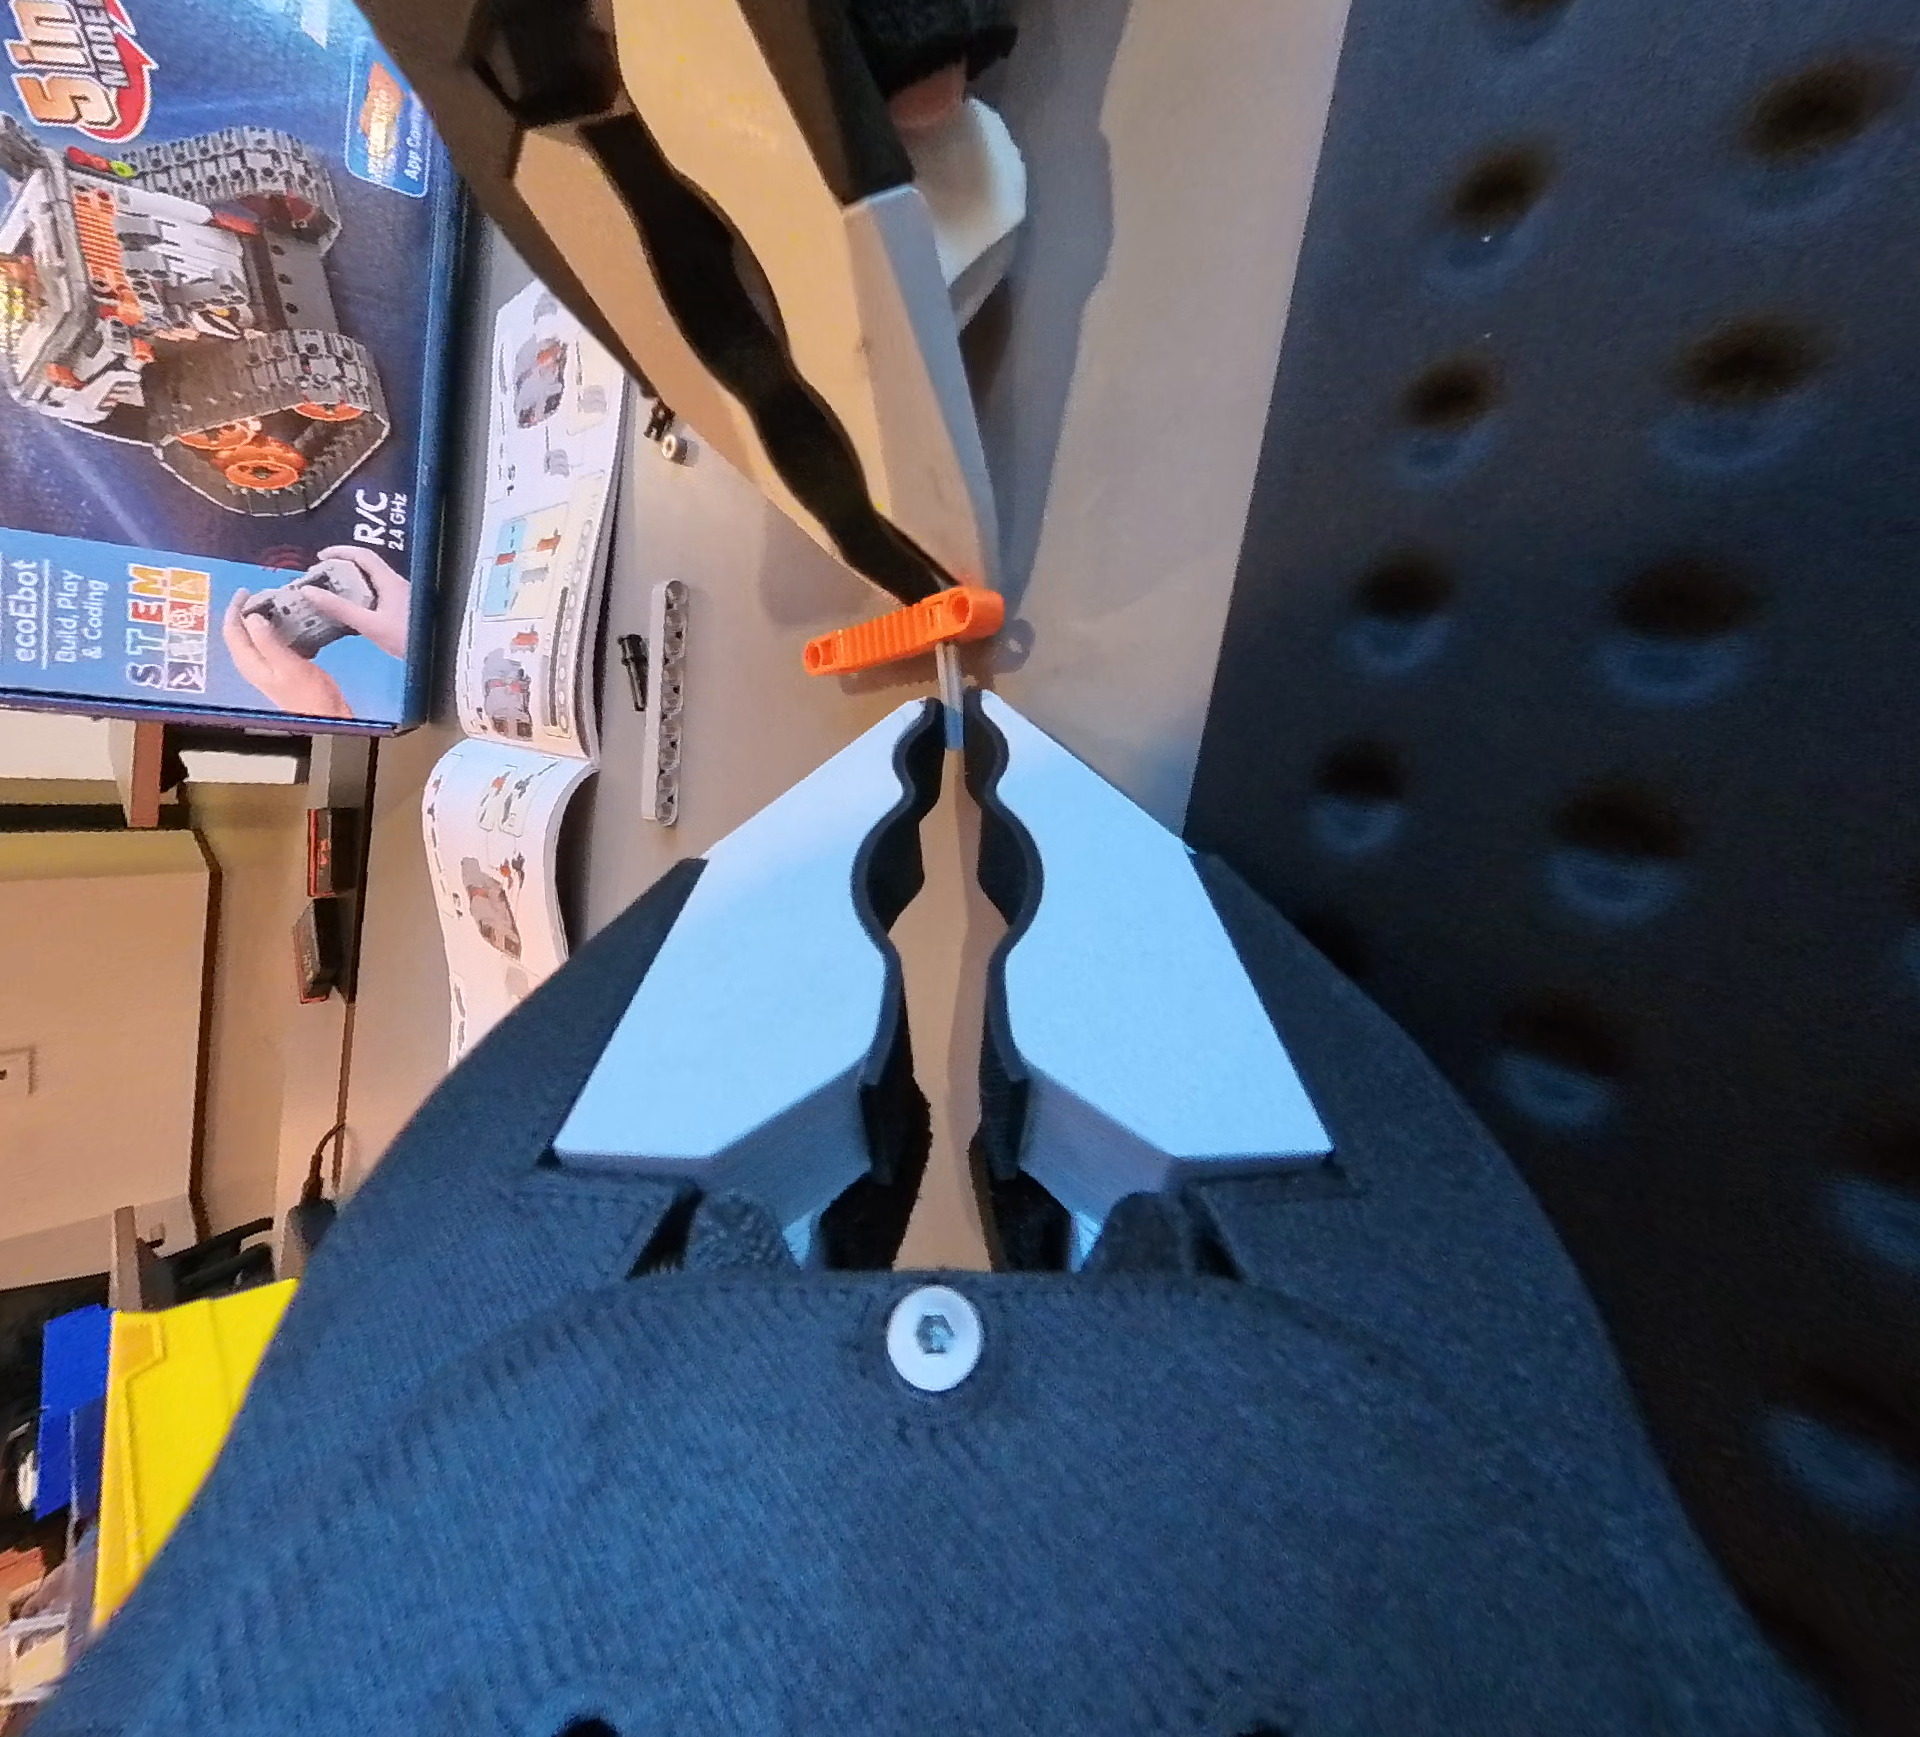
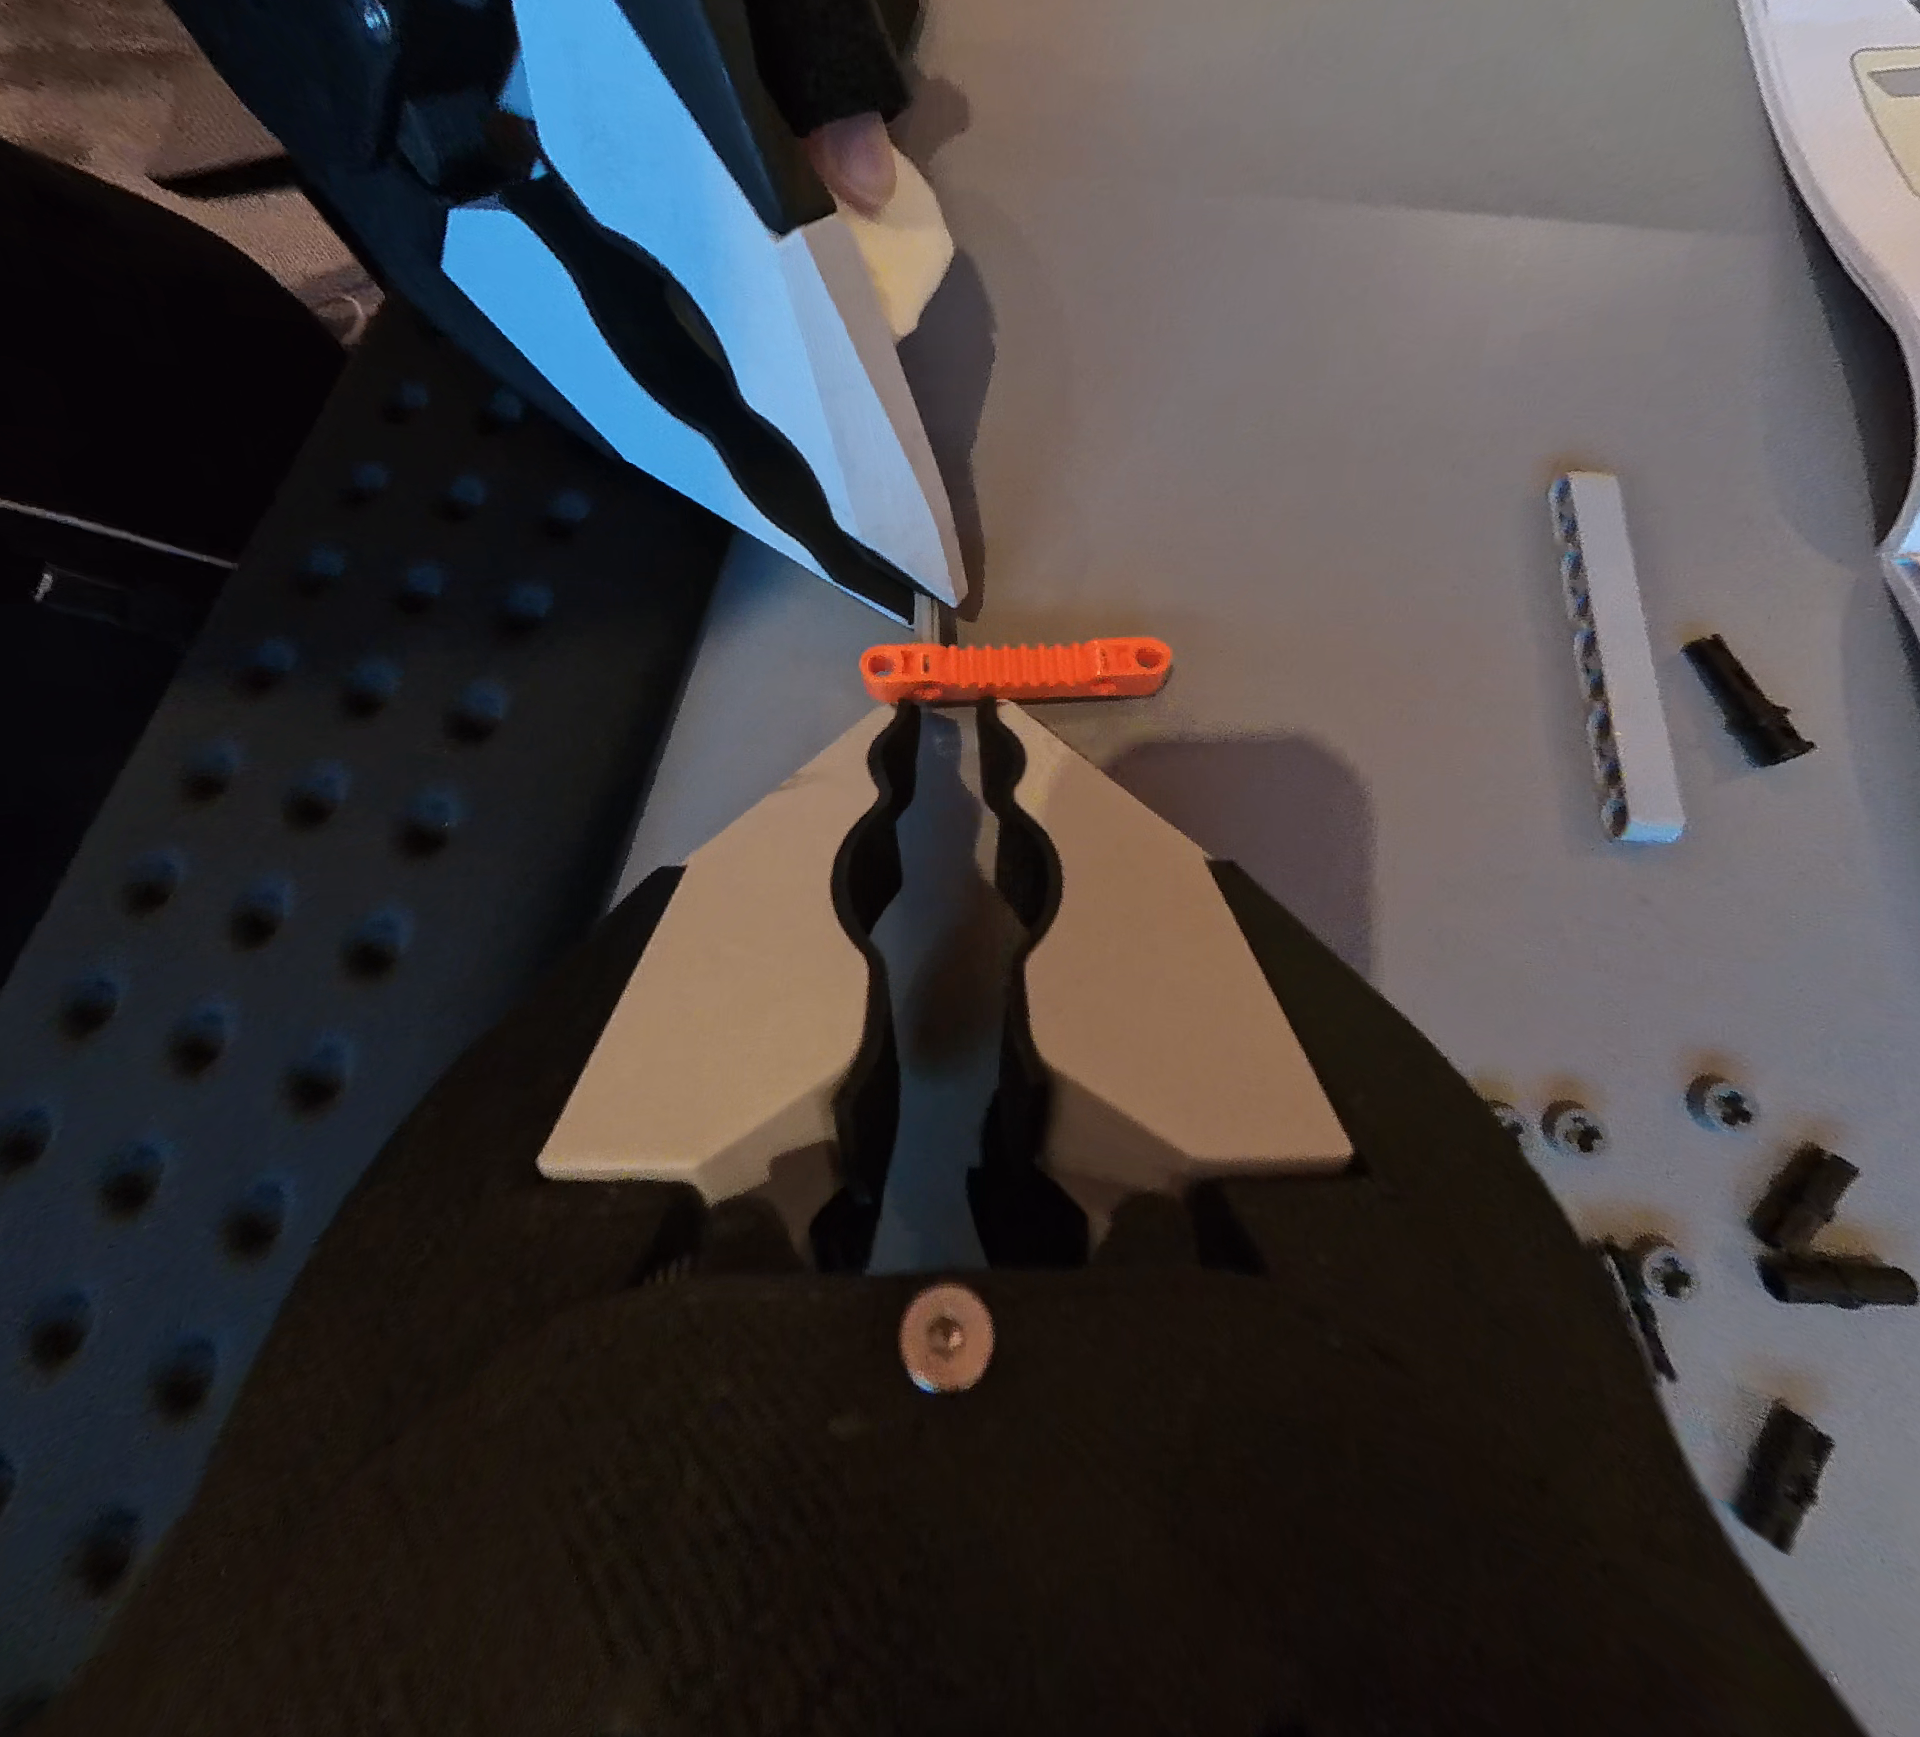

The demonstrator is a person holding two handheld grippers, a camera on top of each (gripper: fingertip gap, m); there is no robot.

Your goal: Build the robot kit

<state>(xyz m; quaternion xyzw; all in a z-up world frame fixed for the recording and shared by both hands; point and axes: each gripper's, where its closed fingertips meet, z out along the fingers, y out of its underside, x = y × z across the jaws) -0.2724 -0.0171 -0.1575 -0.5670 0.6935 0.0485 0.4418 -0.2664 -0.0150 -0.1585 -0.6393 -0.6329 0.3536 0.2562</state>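
Note:
An orange toothed rack piece (image 2: pixel 1013 671) is held above a grey table (image 2: pixel 1299 285). My right gripper (image 2: pixel 948 723) is shut on its left end. My left gripper (image 1: pixel 948 713) is shut on a thin grey axle (image 1: pixel 950 685). The axle's far end meets the end of the orange piece (image 1: pixel 904 629). In the left wrist view the right gripper (image 1: pixel 961 581) comes in from the upper left. In the right wrist view the left gripper (image 2: pixel 935 609) comes in from the upper left with the axle (image 2: pixel 928 625) at its tip. A gloved hand holds each gripper.
A long grey holed beam (image 2: pixel 1616 659) and a black pin (image 2: pixel 1745 700) lie to the right. Several black pins and small grey parts (image 2: pixel 1797 1272) lie at lower right. An open instruction booklet (image 1: pixel 540 524), a toy box (image 1: pixel 208 285) and a dark holed panel (image 2: pixel 312 804) border the area. Less than 4 cm separates the two grippers' tips. It is some 12 cm from my right tips to the black pin (image 2: pixel 1745 700).

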